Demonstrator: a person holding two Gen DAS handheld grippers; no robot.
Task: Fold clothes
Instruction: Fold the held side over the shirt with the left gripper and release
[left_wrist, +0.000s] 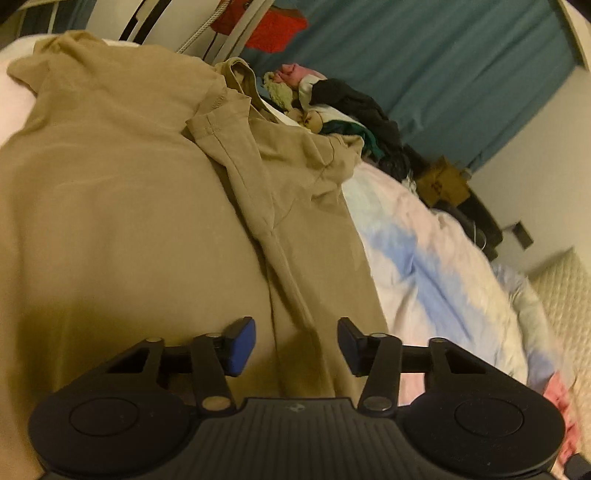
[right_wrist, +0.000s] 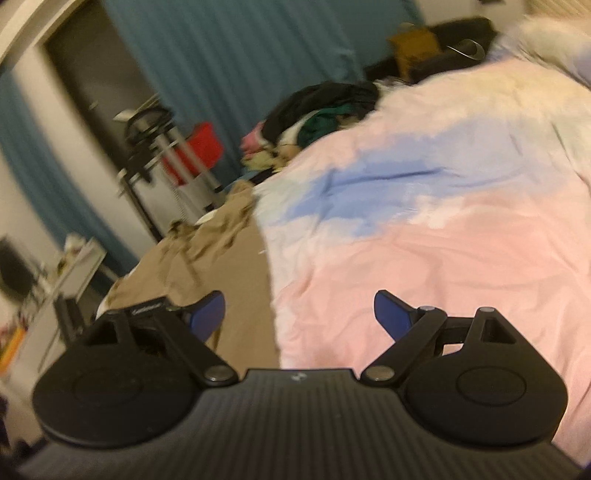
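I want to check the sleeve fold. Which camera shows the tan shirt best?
The left wrist view. The tan shirt fills most of it, sharp enough to show a folded sleeve and its seams, with the open left gripper just above it. The right wrist view is blurred and shows only a crumpled part at its left, beside the bedspread.

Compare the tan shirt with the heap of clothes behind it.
The tan shirt is one plain-coloured garment spread out on the bed; the heap of clothes is many crumpled pieces in black, green, pink and white. The shirt lies nearest the left claw; the heap lies farther off. Both are unfolded.
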